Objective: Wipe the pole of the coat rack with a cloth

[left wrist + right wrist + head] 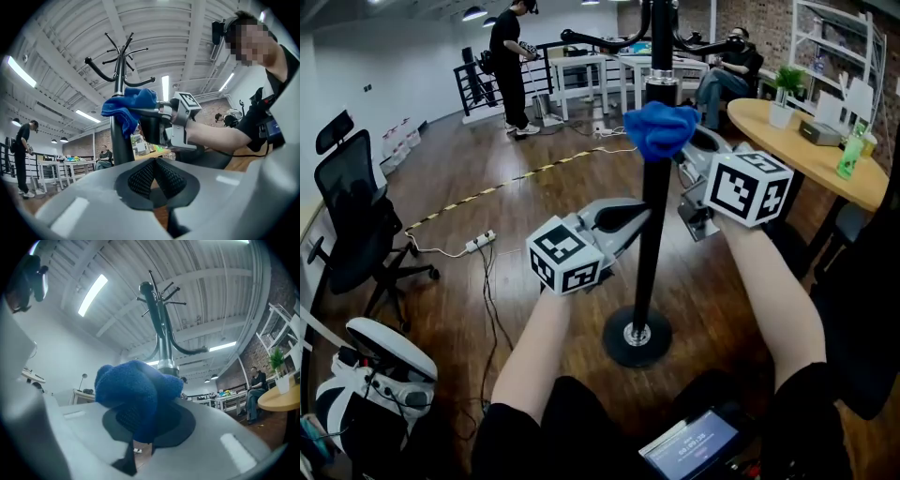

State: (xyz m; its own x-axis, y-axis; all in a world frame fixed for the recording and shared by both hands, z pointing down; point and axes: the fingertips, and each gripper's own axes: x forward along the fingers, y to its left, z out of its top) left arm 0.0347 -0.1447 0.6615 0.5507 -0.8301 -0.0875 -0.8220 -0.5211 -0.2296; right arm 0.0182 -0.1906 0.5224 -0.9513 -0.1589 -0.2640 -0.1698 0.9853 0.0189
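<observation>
1. Head view, closest to me: the left hand-held gripper [630,217] sits at mid-height against the left side of the coat rack's pole [654,234]. In its own view the jaws are pressed together with nothing between them [154,164], and the pole [121,140] stands off to one side. I read this as bracing the rack so it does not rock, though I cannot tell whether the tip actually touches.

2. Just beyond and higher, the right hand-held gripper [677,142] is clamped on the blue cloth [659,129]. The cloth is bunched and pressed onto the front of the pole, below the hooks. In the right gripper view the cloth [133,390] spills over both jaws [140,420], with the pole [164,345] rising straight behind it. A thick wad like that keeps the hard jaws off the pole's finish.

3. Starting high makes sense to me, since a downward stroke would cover the long bare stretch toward the round base [637,339].

4. Further right, a round wooden desk [825,167] carries a potted plant [787,86] and a green bottle [851,155]. It stands near enough that I would watch the right elbow.

5. Farther off, an office chair [352,220] and a power strip [480,242] lie to the left, and people occupy the far end of the room.
</observation>
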